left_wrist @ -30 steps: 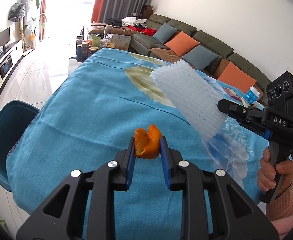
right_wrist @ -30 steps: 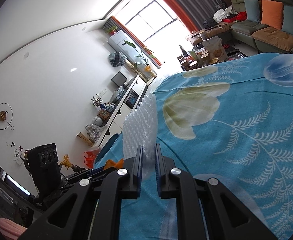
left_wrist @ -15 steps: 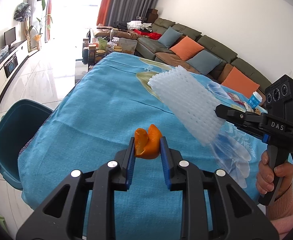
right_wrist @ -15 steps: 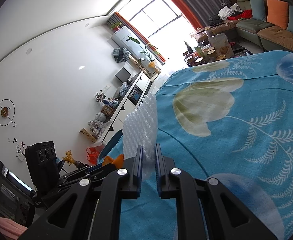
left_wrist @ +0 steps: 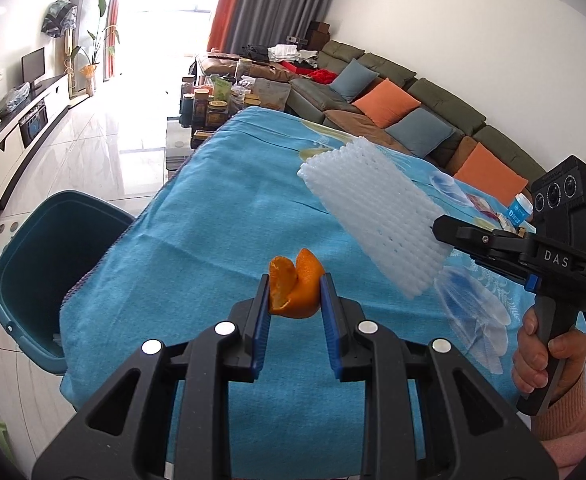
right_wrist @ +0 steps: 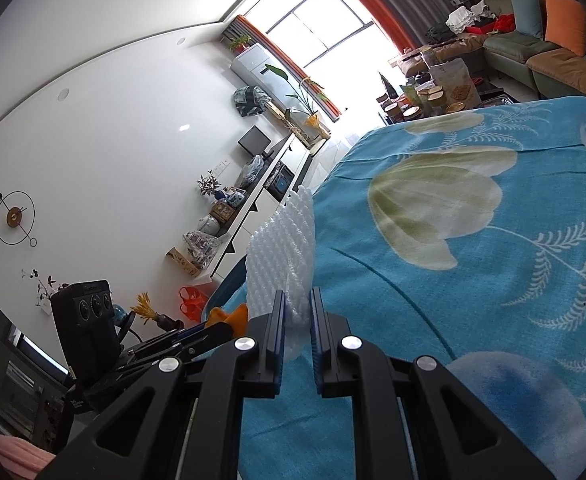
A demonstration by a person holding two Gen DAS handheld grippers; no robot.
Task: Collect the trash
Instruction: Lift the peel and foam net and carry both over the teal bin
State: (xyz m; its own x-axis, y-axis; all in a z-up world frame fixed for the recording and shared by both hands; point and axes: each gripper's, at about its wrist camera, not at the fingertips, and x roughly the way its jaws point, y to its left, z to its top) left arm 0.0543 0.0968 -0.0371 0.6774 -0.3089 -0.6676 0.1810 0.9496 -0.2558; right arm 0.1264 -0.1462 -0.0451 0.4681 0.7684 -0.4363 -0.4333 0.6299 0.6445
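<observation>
Left gripper [left_wrist: 295, 294]: its two blue-padded fingers are closed onto a piece of orange peel [left_wrist: 296, 291], held above the table.
Orange peel: sits right at the fingertips, squeezed between both pads, curled edges sticking up past them toward 12 o'clock in the left wrist view. In the right wrist view it shows as an orange scrap at 9 o'clock of the right gripper's tips.
Right gripper [right_wrist: 296, 312]: fingers nearly together, pinching the bottom edge of a white foam net sleeve [right_wrist: 283, 262].
Foam net sleeve: rises from the fingertips toward 12 o'clock in the right wrist view; in the left wrist view it hangs in the air at 2 o'clock of the orange peel, clear of the cloth.
Right hand [left_wrist: 545, 354]: wraps the black handle of the right gripper at 4 o'clock of the left wrist view.
Table [left_wrist: 221, 216]: covered by a blue flower-print cloth, lying below both grippers.
Teal bin [left_wrist: 33, 264]: stands on the floor against the table's edge, at 9 o'clock of the orange peel, open side up.
</observation>
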